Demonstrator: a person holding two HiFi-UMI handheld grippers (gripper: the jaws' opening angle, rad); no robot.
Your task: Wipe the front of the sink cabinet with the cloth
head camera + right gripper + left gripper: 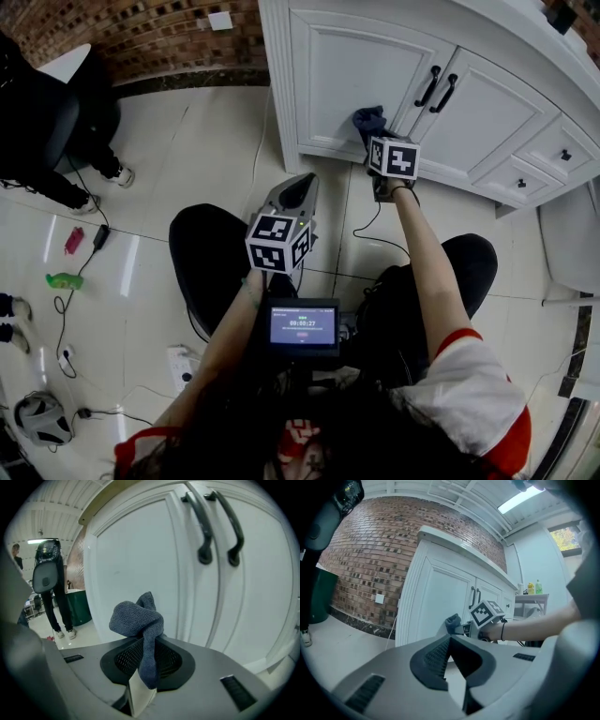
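I'm facing the cabinet [328, 56] and working low on its left door [136, 559]. The right gripper [143, 656] is clenching the cloth [137, 618], which is bunching into a knot ahead of the jaws. I cannot tell whether the knot is touching the panel. To wipe well, I'm thinking of pressing the wad flat against the panel and sweeping in long overlapping passes, so that only fabric is meeting the paint and never the jaw tips.

The left gripper [452, 660] is hanging back over the floor [187, 159], jaws closed on nothing. The handles [218, 527] are standing proud to the right and are likely to snag the cloth. A cable [375, 225] is trailing under my right arm.
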